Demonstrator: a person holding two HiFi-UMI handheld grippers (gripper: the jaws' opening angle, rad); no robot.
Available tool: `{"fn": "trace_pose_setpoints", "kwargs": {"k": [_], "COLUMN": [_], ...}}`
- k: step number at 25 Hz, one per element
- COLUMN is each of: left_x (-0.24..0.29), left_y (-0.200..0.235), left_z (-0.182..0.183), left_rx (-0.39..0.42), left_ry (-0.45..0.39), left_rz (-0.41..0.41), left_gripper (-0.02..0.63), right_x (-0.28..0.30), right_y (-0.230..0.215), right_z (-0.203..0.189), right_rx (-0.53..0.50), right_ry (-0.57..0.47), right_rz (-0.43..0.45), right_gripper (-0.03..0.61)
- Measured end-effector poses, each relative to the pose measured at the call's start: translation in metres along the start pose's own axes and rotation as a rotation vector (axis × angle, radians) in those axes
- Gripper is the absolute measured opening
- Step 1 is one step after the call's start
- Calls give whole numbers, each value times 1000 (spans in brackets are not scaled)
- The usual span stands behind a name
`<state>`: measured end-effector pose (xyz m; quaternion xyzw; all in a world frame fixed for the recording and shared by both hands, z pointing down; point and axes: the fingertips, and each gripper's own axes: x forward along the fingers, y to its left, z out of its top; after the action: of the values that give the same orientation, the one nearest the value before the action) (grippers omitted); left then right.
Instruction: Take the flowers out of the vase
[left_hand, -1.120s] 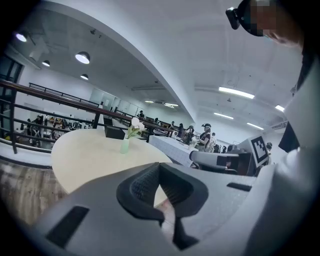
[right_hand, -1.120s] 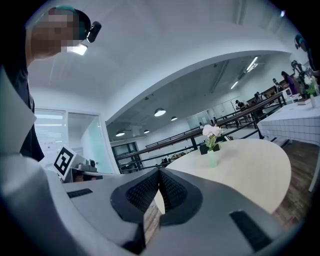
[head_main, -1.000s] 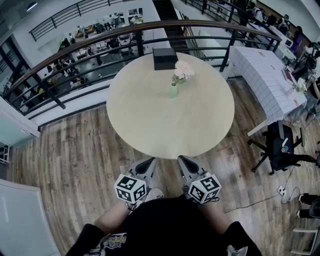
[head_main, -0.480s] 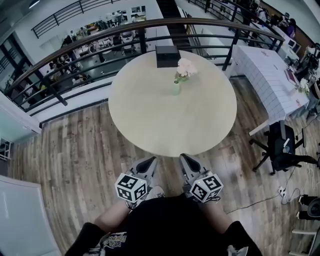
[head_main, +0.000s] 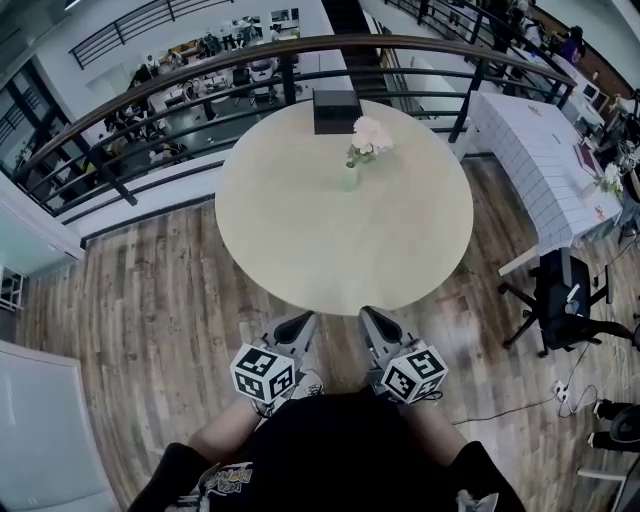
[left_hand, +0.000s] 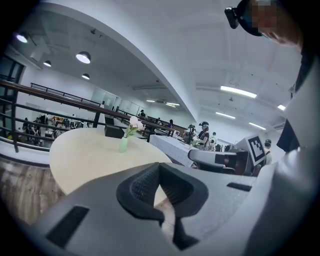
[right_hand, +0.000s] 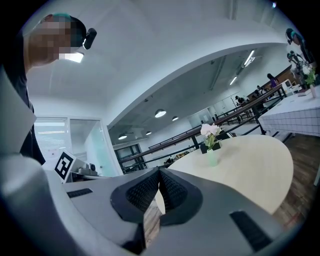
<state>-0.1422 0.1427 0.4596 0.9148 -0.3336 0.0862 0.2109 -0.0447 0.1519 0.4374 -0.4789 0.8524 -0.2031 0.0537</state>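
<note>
Pale pink flowers (head_main: 368, 134) stand in a small light-green vase (head_main: 349, 178) on the far half of a round beige table (head_main: 300, 250). The same vase (left_hand: 123, 145) and flowers (left_hand: 134, 122) show far off in the left gripper view, and the vase (right_hand: 212, 158) with flowers (right_hand: 210, 131) in the right gripper view. My left gripper (head_main: 291, 328) and right gripper (head_main: 375, 325) hang side by side just short of the table's near edge, both shut and empty, far from the vase.
A black box (head_main: 335, 110) sits at the table's far edge by a dark railing (head_main: 180, 75). A white-clothed table (head_main: 540, 160) stands to the right and a black office chair (head_main: 565, 295) beside it. Wooden floor surrounds the table.
The head view has drifted slightly. Both grippers stay in place near the table's edge, still shut.
</note>
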Motion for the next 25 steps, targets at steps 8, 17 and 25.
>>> {"fn": "trace_pose_setpoints", "kwargs": {"k": [8,17,25], "left_x": [33,80,124], "left_y": [-20,-42,-69], "left_z": [3,6,2], "left_rx": [-28,-54,-65], "left_ry": [-6,-14,-6], "left_rz": [45,91,137], "left_gripper": [6,6,6], "right_x": [-15,-29,-47], "right_y": [-34,-86,-130], "right_z": [18,34,47], "right_rx": [-50,-52,-56], "right_ry": [37,49,59], "right_rz": [40,83,136], "right_gripper": [21,21,21]}}
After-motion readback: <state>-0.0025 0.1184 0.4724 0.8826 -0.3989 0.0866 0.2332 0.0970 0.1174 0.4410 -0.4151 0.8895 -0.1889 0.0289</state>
